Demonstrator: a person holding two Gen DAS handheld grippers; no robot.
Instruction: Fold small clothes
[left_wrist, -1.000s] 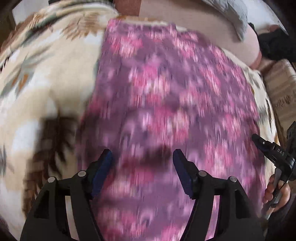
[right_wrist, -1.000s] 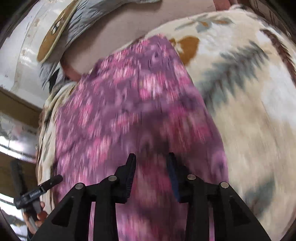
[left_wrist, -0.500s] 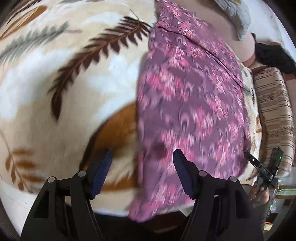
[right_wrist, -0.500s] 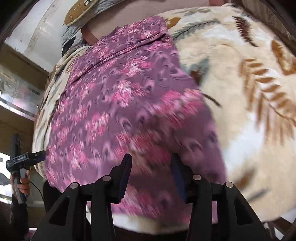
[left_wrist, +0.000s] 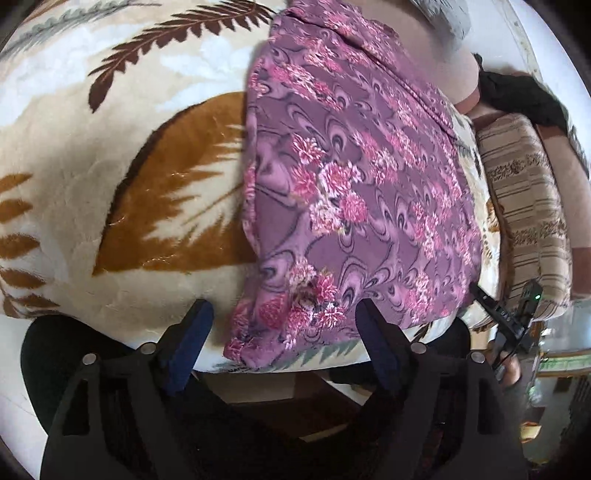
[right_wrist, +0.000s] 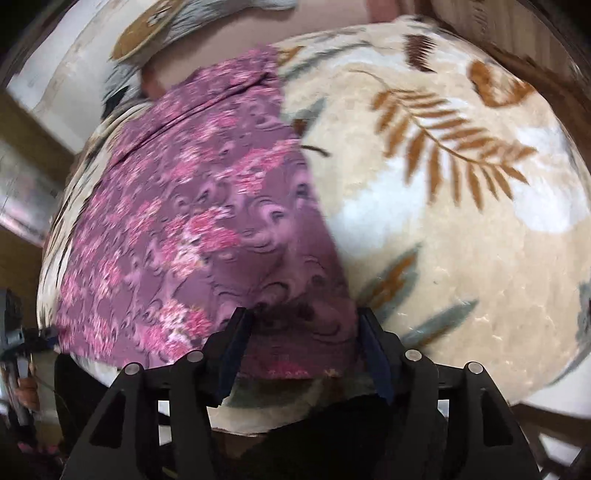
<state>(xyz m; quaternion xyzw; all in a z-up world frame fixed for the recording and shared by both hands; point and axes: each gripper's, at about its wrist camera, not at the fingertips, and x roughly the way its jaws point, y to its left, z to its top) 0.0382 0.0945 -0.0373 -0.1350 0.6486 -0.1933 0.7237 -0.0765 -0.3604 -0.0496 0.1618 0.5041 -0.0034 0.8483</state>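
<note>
A purple garment with pink flowers (left_wrist: 354, 192) lies flat on a cream blanket with leaf print (left_wrist: 110, 155). Its near edge reaches the bed's front edge. My left gripper (left_wrist: 284, 321) is open and empty, its jaws on either side of the garment's near left corner. In the right wrist view the garment (right_wrist: 199, 229) lies left of centre on the blanket (right_wrist: 461, 240). My right gripper (right_wrist: 303, 325) is open and empty, its jaws on either side of the garment's near right corner. The right gripper also shows at the right edge of the left wrist view (left_wrist: 506, 317).
A striped cushion (left_wrist: 524, 206) lies right of the bed. A pillow (right_wrist: 207, 14) and a pale sheet (left_wrist: 424, 48) lie at the far end. The bed's front edge drops off just under both grippers.
Both grippers have pulled back toward the bed's front edge, from over the garment's middle to its near corners. The right gripper's jaws have opened wider.
</note>
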